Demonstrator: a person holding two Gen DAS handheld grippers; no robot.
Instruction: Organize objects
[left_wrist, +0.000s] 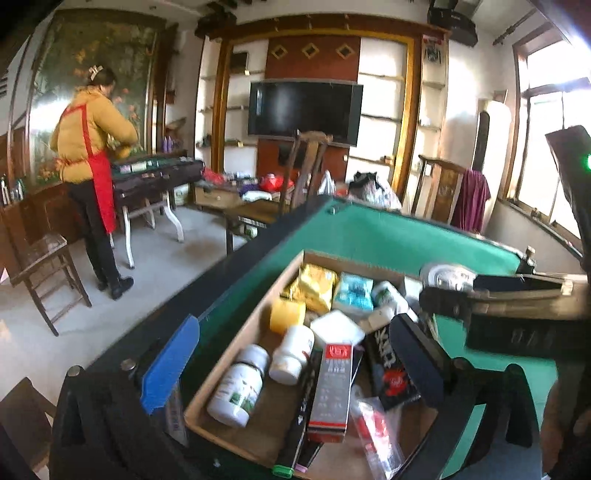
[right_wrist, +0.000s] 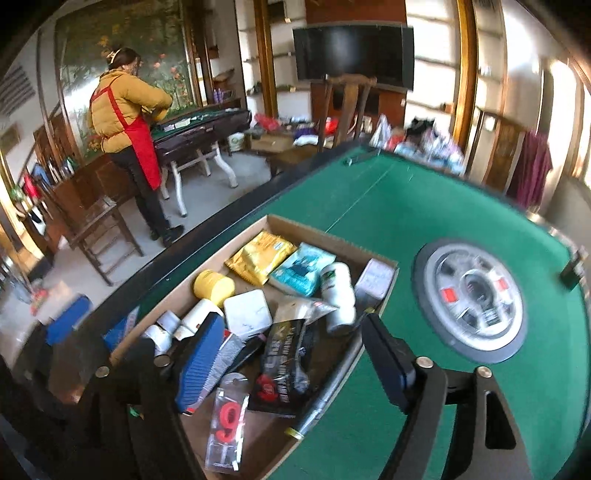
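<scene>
A shallow cardboard box (left_wrist: 255, 321) (right_wrist: 384, 280) lies on the green felt table (left_wrist: 388, 236) (right_wrist: 406, 206). It holds white bottles (left_wrist: 238, 384) (right_wrist: 336, 284), a yellow jar (left_wrist: 286, 314) (right_wrist: 214, 286), a gold packet (left_wrist: 314, 284) (right_wrist: 258, 256), a teal packet (left_wrist: 352, 291) (right_wrist: 303, 269), a white case (right_wrist: 247, 314), a red and grey carton (left_wrist: 332, 387), a black pouch (right_wrist: 284, 365) and a red "9" candle pack (right_wrist: 227, 424). My left gripper (left_wrist: 291, 365) hovers open over the box, empty. My right gripper (right_wrist: 295, 354) is open above the box's near end; it also shows at the right in the left wrist view (left_wrist: 517, 295).
A round dial panel (right_wrist: 469, 299) sits in the table's centre. A person in a yellow jacket and red apron (left_wrist: 92, 166) (right_wrist: 129, 122) stands at another table far left. Wooden chairs (left_wrist: 40, 266) (right_wrist: 347, 107), a TV (left_wrist: 304, 107) and cluttered bags lie beyond.
</scene>
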